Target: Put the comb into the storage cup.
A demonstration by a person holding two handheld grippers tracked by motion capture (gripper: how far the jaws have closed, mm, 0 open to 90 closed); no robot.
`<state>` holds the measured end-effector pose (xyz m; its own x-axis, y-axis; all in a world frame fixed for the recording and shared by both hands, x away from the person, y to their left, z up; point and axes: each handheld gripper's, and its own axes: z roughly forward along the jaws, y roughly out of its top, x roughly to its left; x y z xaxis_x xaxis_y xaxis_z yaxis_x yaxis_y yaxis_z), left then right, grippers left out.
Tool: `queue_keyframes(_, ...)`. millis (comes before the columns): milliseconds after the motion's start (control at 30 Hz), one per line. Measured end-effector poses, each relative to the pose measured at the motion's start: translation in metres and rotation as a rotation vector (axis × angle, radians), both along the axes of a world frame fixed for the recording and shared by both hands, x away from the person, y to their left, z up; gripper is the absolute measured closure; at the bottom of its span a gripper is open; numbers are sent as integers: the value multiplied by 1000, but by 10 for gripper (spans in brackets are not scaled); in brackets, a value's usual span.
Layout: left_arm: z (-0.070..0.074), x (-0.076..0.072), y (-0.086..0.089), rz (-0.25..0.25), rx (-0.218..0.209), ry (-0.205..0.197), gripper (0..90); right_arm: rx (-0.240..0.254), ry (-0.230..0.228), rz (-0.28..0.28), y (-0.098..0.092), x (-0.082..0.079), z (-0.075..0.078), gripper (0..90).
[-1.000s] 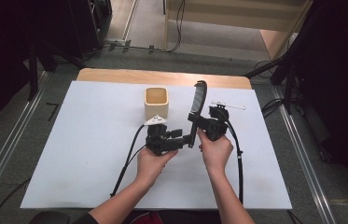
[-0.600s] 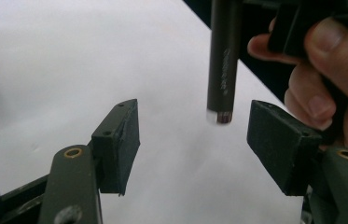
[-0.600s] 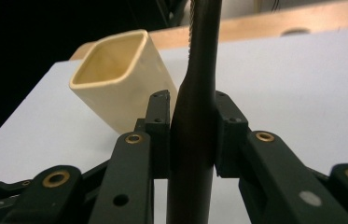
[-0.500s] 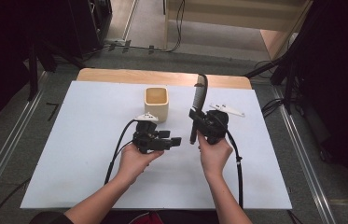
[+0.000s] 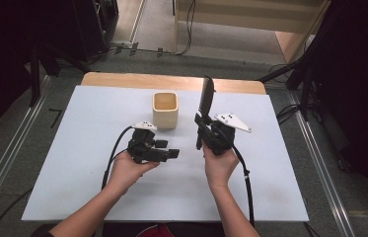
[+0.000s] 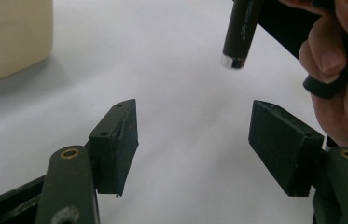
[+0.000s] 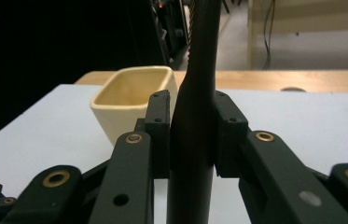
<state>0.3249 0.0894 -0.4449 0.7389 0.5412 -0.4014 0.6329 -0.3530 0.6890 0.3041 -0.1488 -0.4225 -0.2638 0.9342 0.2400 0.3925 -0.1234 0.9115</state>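
1. The right tongs (image 5: 200,129) are clamped on a black brush (image 5: 205,98); in the right gripper view both pads press its handle (image 7: 193,140) from either side.
2. The brush stands nearly upright in that grip, its wider head rising above the tongs toward the far edge of the counter (image 5: 73,148), its butt end hanging below them.
3. The left tongs (image 5: 174,154) stand apart with nothing between them; they have just been opening. In the left gripper view the two pads (image 6: 120,140) frame bare counter.
4. In that same view the butt end of the brush (image 6: 239,35) hangs beyond the gap between the pads, clear of both, with the right hand (image 6: 339,70) just right of it.
5. From above, the left tongs lie left of the right tongs, near but apart, pointing right toward them.
6. A cream cup (image 5: 165,109) stands on the counter just beyond the left tongs and left of the brush, touching neither.
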Motion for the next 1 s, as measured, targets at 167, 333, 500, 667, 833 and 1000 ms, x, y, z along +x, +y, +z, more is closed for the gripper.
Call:
queue_keyframes(167, -3, -1, 9, -11, 20, 22, 325, -23, -63, 7, 7, -3, 2, 700)
queue_keyframes(333, -3, -2, 16, -14, 27, 27, 325, 0, -71, 18, 11, 1, -1, 700)
queue_keyframes(500, -4, -4, 26, -16, 37, 35, 325, 6, -84, 25, 14, 3, -1, 700)
queue_keyframes(667, -2, -5, 34, -21, 59, 12, 325, 18, -85, 32, 16, 5, 0, 700)
queue_keyframes(833, 0, -6, 45, -11, 69, -1, 325, 18, -95, 37, 19, 7, 4, 700)
queue_keyframes(1000, -2, -8, 55, -4, 80, 0, 324, 33, -92, 38, 20, 13, 9, 700)
